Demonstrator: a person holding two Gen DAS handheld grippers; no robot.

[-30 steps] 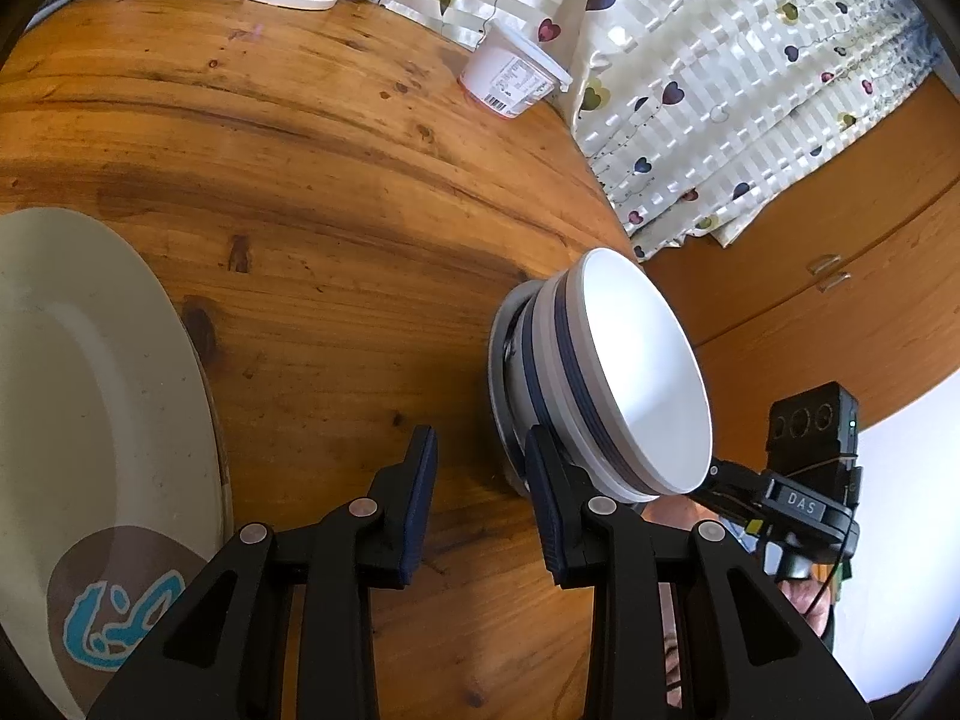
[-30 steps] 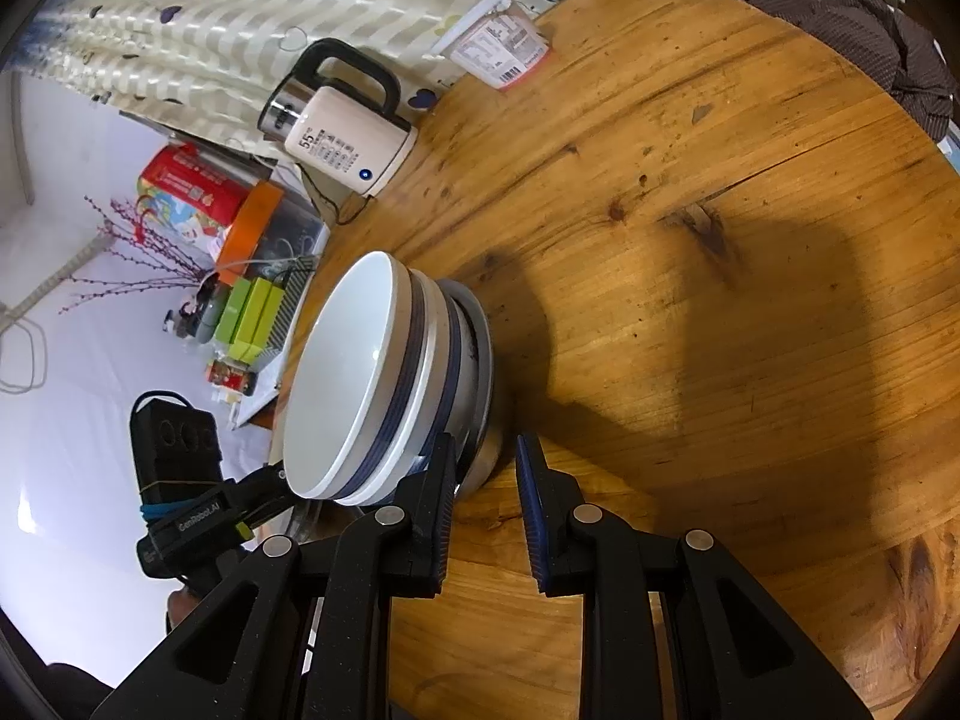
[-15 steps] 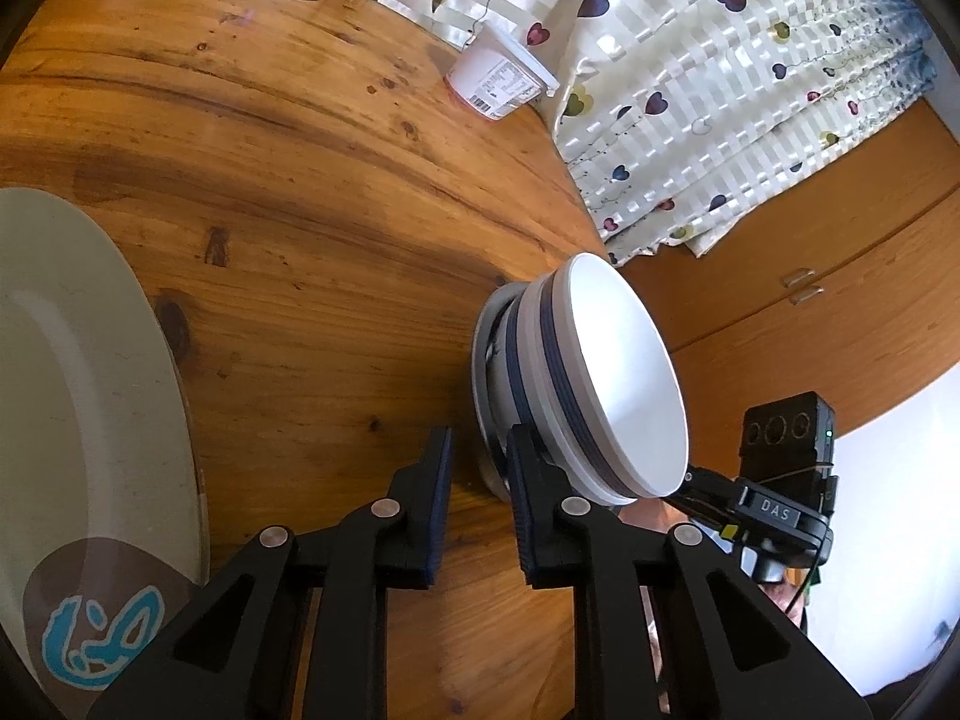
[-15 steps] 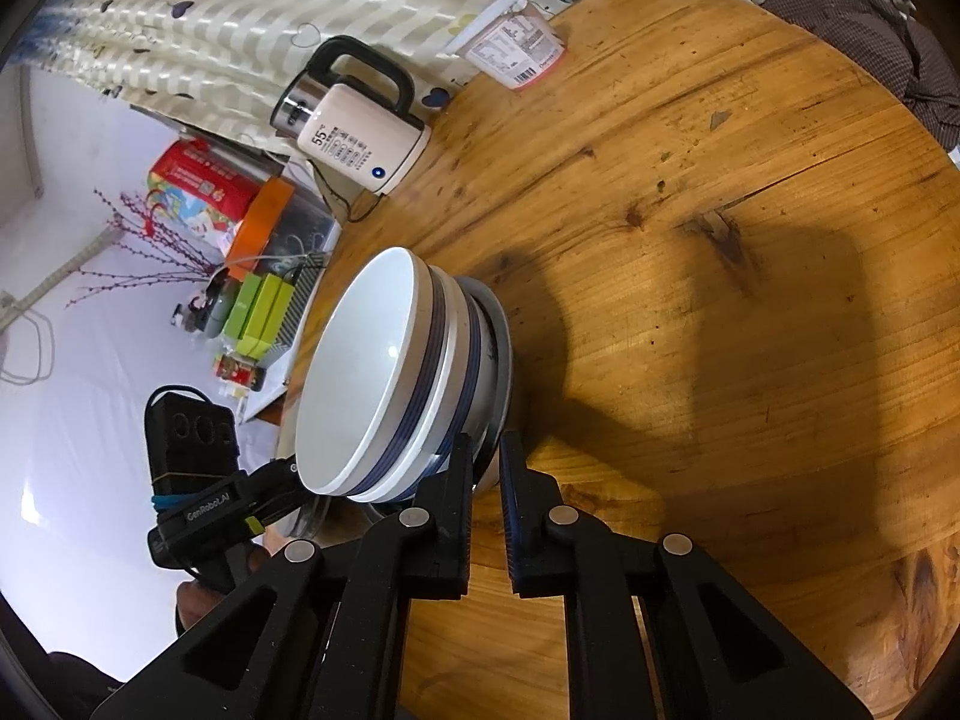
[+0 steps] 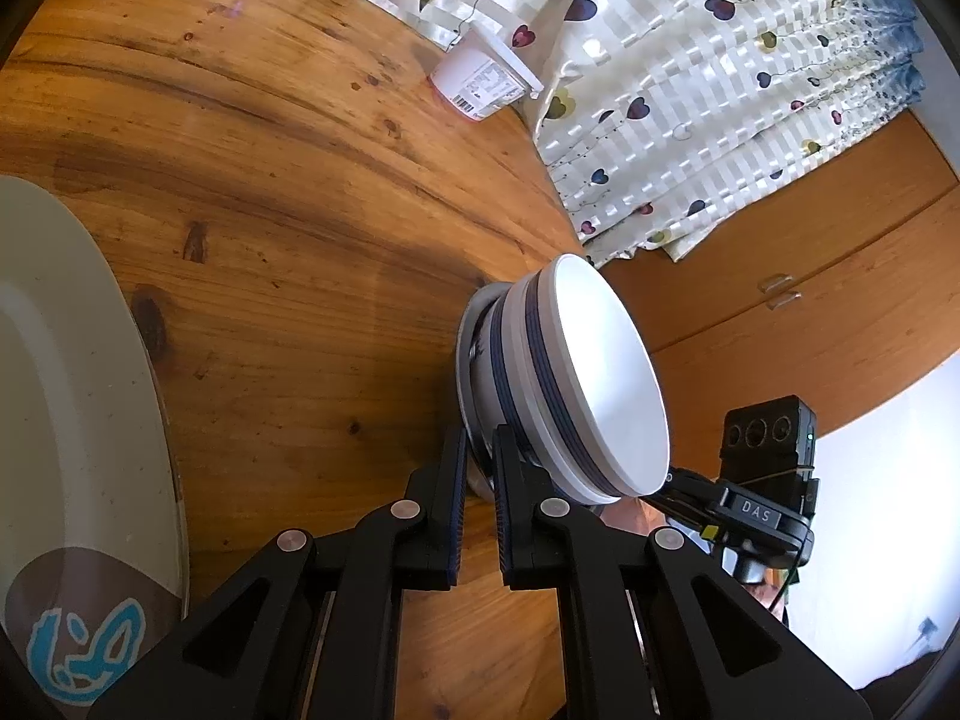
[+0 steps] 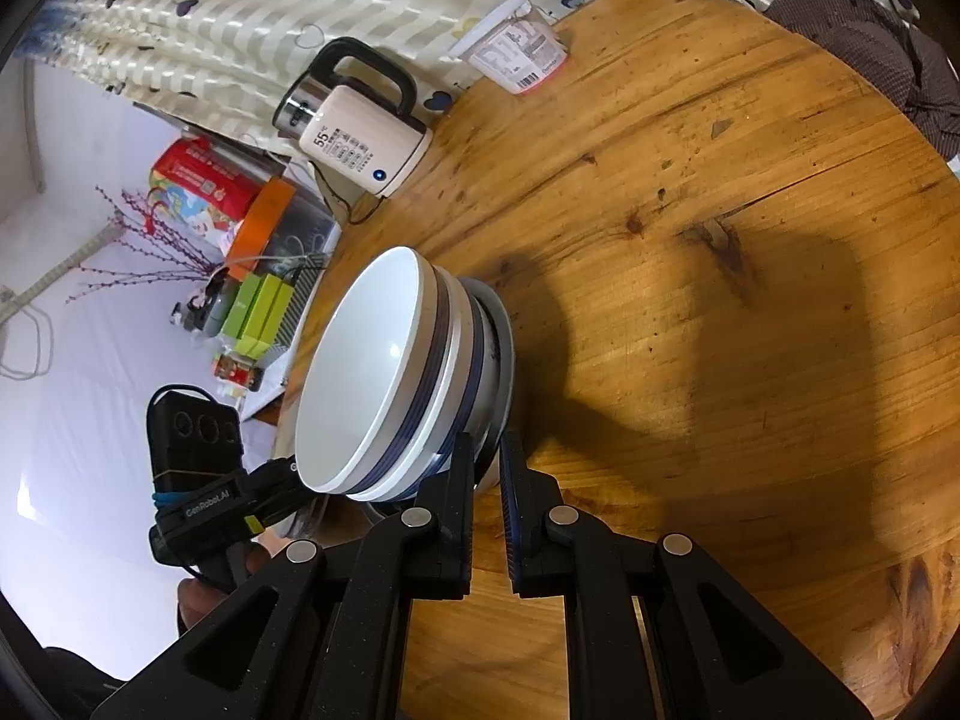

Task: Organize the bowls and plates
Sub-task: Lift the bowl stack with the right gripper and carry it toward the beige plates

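A stack of white bowls with dark blue bands [image 5: 576,384] sits on a small grey plate [image 5: 471,354], held between both grippers above the round wooden table. My left gripper [image 5: 479,450] is shut on the plate's rim on one side. My right gripper [image 6: 486,456] is shut on the plate's rim [image 6: 501,330] on the opposite side, under the bowl stack [image 6: 384,378]. A large cream plate [image 5: 66,408] with a brown and blue mark lies on the table at the left of the left wrist view.
A white electric kettle [image 6: 360,138] and a yogurt tub [image 6: 522,54] stand at the table's far edge by a heart-print curtain [image 5: 690,78]. Boxes and clutter [image 6: 240,252] lie beyond the table [image 6: 720,300] edge. A wooden cabinet [image 5: 810,300] is behind.
Both grippers closed from half open onto the small plate's rim. The stack with its plate has shifted a little relative to the table.
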